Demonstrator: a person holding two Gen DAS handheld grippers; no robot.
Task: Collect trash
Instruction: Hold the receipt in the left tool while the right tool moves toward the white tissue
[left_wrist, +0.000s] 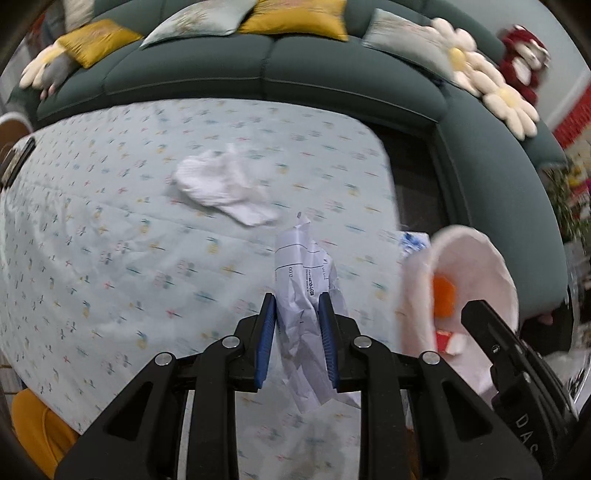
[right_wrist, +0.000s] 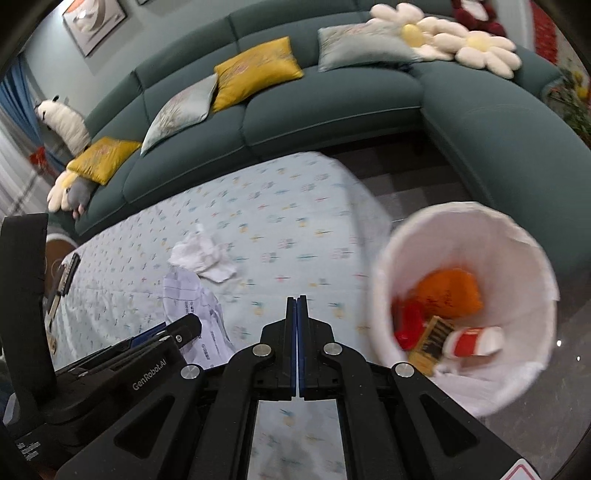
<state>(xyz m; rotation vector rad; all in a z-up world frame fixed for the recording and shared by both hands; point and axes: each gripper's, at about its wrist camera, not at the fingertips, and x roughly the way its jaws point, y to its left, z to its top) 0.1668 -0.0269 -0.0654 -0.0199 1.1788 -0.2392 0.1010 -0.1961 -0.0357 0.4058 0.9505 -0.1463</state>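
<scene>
My left gripper (left_wrist: 297, 299) is shut on a crumpled printed paper (left_wrist: 308, 295) and holds it above the table. It also shows in the right wrist view (right_wrist: 201, 310) beside the left gripper (right_wrist: 184, 328). A crumpled white tissue (left_wrist: 225, 184) lies on the patterned tablecloth (left_wrist: 110, 221), and shows in the right wrist view (right_wrist: 205, 256). A white-lined trash bin (right_wrist: 472, 236) stands off the table's right end, with orange, red and yellow trash inside; it also shows in the left wrist view (left_wrist: 472, 251). My right gripper (right_wrist: 297, 299) is shut and empty, above the table left of the bin.
A dark green sofa (right_wrist: 332, 107) with yellow and grey cushions curves behind and right of the table. Flower-shaped cushions (right_wrist: 443, 40) lie on its corner. A dark remote-like object (right_wrist: 68, 275) lies at the table's far left. A blue-white wrapper (left_wrist: 413, 242) shows by the bin.
</scene>
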